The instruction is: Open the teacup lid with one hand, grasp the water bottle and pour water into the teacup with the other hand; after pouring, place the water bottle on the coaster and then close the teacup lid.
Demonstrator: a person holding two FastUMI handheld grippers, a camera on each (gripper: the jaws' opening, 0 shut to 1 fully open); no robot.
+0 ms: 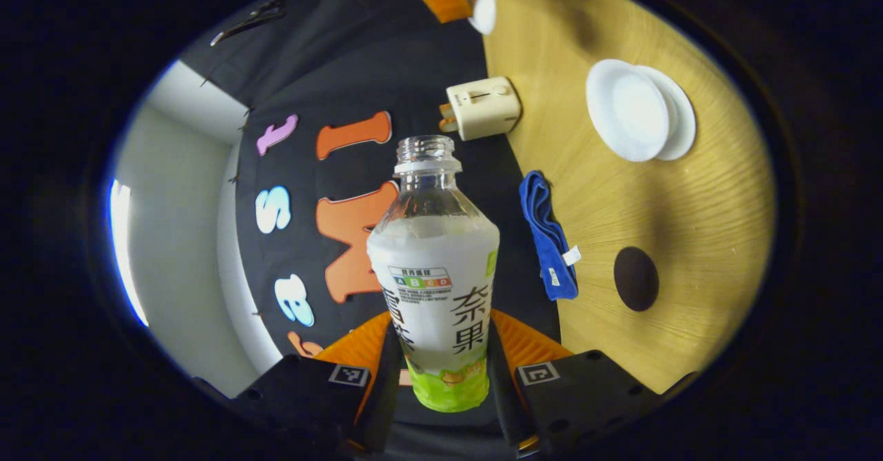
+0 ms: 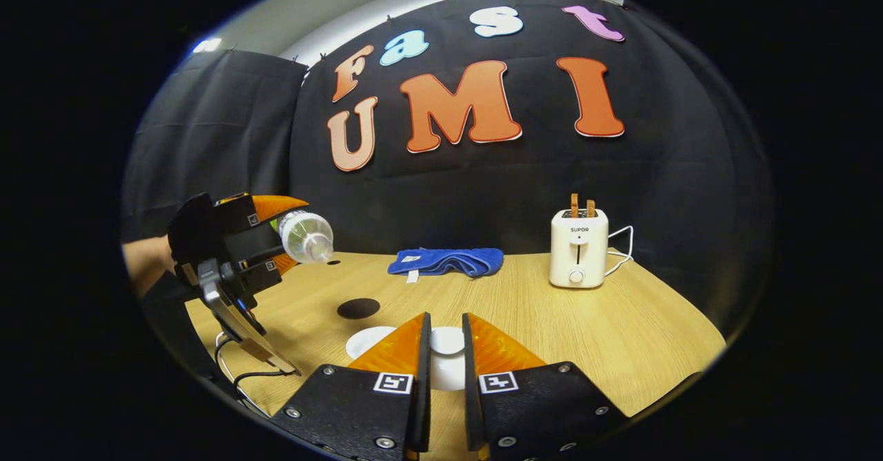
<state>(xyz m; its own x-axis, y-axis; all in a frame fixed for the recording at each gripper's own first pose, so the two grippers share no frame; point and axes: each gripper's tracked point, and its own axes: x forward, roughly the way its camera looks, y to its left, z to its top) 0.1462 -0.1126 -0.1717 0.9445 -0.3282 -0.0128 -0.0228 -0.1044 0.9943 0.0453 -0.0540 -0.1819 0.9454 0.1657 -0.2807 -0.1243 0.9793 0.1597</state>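
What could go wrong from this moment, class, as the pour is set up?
1. The uncapped water bottle in the left gripper lies tipped, off to the side of the teacup; water may spill on the table.
2. The right gripper pinches the teacup lid narrowly; it might slip.

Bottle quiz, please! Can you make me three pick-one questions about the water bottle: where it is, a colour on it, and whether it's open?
1. Where is the water bottle?
A. On the table
B. Between the left gripper's fingers
C. Inside the toaster

2. What colour is the band at the bottom of its label?
A. Green
B. Red
C. Purple

3. How is the bottle's mouth?
A. Capped
B. Covered by a cloth
C. Open, no cap

Answers:
1 B: the orange fingers press it on both sides.
2 A: the lowest strip is bright green.
3 C: the bare threaded neck shows.
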